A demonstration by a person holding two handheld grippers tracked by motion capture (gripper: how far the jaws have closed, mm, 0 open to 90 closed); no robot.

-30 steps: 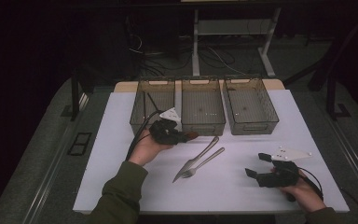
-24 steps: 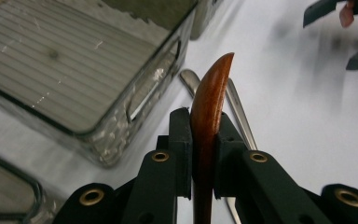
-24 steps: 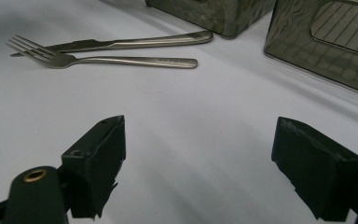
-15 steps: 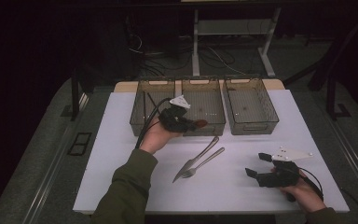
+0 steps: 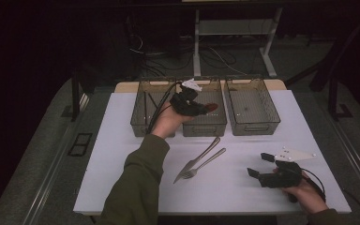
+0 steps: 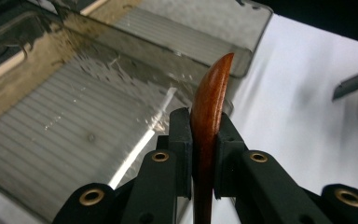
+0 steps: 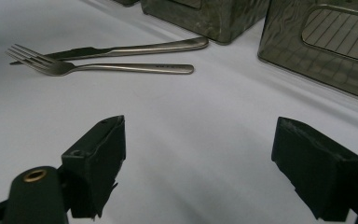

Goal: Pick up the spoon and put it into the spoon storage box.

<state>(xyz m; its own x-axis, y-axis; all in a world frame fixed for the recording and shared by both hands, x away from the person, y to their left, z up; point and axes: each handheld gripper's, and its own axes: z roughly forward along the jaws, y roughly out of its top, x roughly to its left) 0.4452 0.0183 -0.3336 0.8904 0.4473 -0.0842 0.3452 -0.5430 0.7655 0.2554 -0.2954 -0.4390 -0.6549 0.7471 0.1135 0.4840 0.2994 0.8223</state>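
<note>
Since the earlier frame, the left gripper (image 5: 201, 108) has carried a wooden spoon (image 6: 210, 107), clamped between its jaws, over the middle bin (image 5: 205, 125); the right gripper (image 5: 261, 165) rests on the counter (image 5: 122, 154), jaws spread and empty.

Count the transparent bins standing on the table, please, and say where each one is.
3, in a row at the far edge: the left bin, the middle bin under the wooden spoon, and the right bin.

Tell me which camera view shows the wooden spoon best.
The left gripper view: the wooden spoon stands edge-on, clamped between the left gripper's jaws above a bin. The high view gives only a small reddish tip.
</note>
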